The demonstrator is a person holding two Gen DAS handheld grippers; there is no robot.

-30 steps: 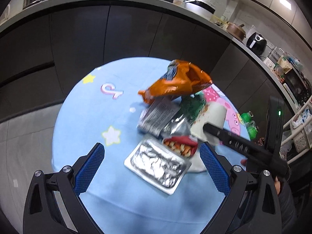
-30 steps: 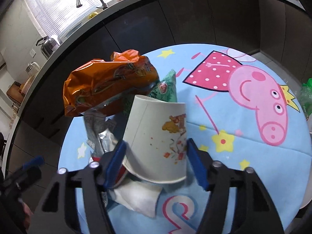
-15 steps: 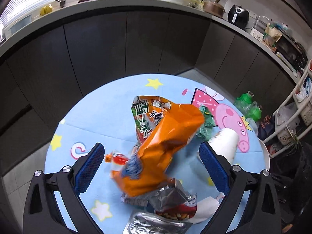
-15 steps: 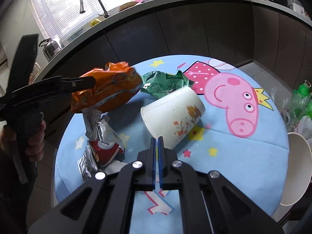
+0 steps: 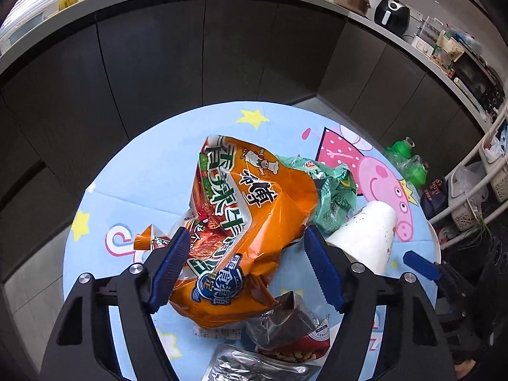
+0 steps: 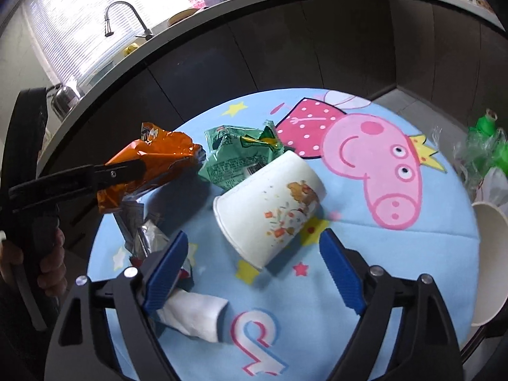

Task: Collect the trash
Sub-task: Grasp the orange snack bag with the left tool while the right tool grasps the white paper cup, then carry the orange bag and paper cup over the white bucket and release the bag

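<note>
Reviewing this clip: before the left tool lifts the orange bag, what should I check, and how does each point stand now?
1. Orange bag between the left tool's jaws: ok.
2. Pads pressing the bag: not ok; jaws closing, the right-side pad apart from the bag.
3. Silver wrapper free of the bag: cannot tell; the bag overlaps it.
4. Green wrapper clear of the grip: ok, beside the bag.
5. Right tool out of the way: ok; jaws opening, nothing held, cup lying on its side ahead of it.
</note>
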